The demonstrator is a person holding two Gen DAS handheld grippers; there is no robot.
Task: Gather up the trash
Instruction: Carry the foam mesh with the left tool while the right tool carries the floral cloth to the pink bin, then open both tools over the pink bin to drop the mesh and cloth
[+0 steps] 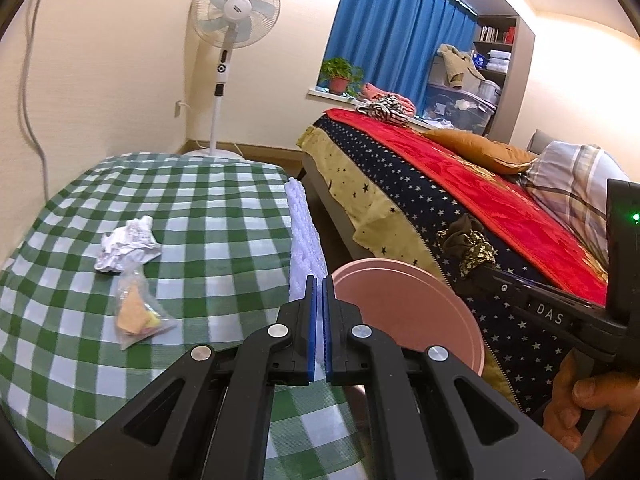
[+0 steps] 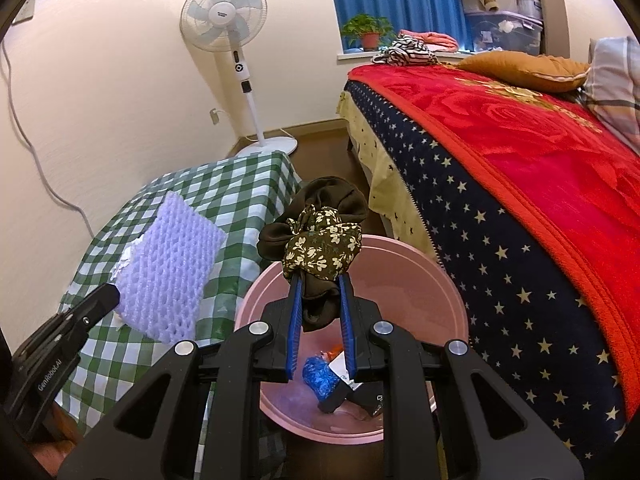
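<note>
My left gripper (image 1: 320,280) is shut on a white foam net (image 1: 305,232), which stands edge-on past its blue pads. From the right wrist view the same foam net (image 2: 172,268) hangs over the green checked table (image 2: 240,184), pinched by the left gripper (image 2: 110,294). My right gripper (image 2: 319,280) is shut on a dark brown and floral cloth bundle (image 2: 320,236), held above the pink bin (image 2: 452,292). A blue wrapper (image 2: 320,376) and other scraps lie in the bin. On the table (image 1: 224,216) rest a crumpled paper (image 1: 128,248) and a clear plastic bag (image 1: 136,312).
A bed with a red blanket (image 1: 500,200) runs along the right, close to the pink bin (image 1: 400,312). A standing fan (image 1: 234,12) is in the far corner by the wall. A person's hand (image 1: 580,400) grips the right tool's handle.
</note>
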